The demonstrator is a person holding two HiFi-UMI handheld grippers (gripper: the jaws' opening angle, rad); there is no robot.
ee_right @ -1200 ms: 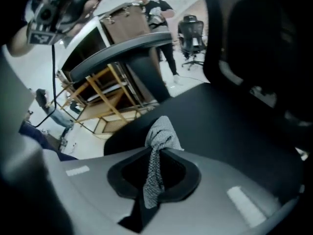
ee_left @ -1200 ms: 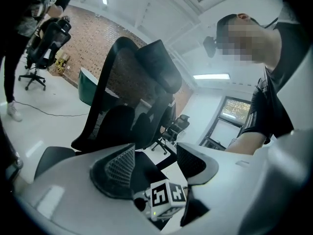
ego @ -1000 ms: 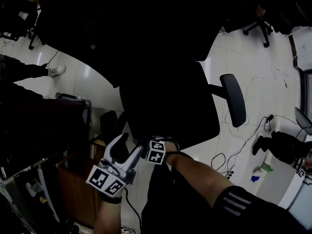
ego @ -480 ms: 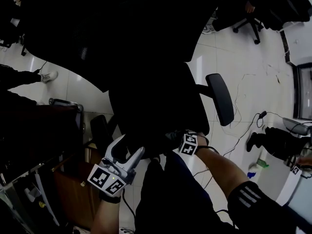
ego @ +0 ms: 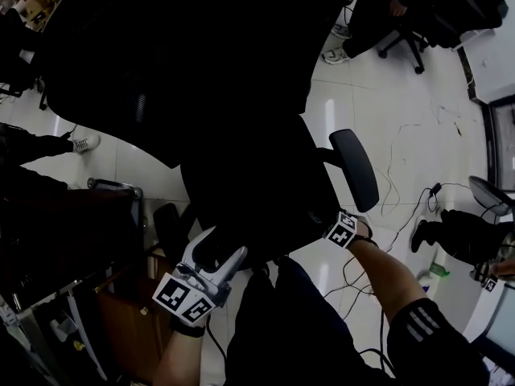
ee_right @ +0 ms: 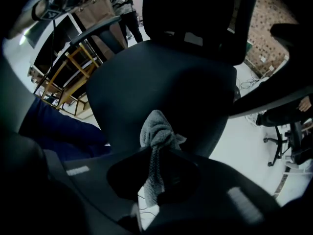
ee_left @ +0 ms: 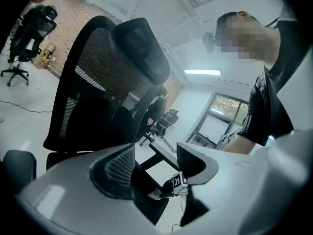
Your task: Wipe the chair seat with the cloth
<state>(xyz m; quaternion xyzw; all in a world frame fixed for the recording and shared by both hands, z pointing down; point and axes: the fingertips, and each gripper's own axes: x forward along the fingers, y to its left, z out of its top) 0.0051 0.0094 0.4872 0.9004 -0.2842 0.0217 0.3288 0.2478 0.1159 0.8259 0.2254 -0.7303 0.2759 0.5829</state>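
The black office chair seat point(ego: 257, 187) fills the middle of the head view, under its tall mesh back point(ee_left: 105, 77). My right gripper point(ee_right: 155, 153) is shut on a grey cloth point(ee_right: 156, 131), whose bunched end rests on the seat point(ee_right: 161, 82) near its front edge. In the head view the right gripper point(ego: 322, 222) sits at the seat's front right corner, just below the right armrest point(ego: 354, 167); the cloth is hidden there. My left gripper point(ego: 219, 249) hangs open and empty at the seat's front left edge, with its jaws point(ee_left: 156, 165) spread apart.
A second armrest point(ego: 167, 227) lies left of my left gripper. A wooden cabinet point(ego: 129, 312) stands at the lower left. Cables point(ego: 394, 183) trail over the white floor at the right. Other office chairs point(ego: 418, 14) and a person's shoe point(ego: 84, 141) are further off.
My right gripper has slid with the cloth along the seat's front edge, from beside the left gripper to the right corner under the armrest. The left gripper has barely moved.
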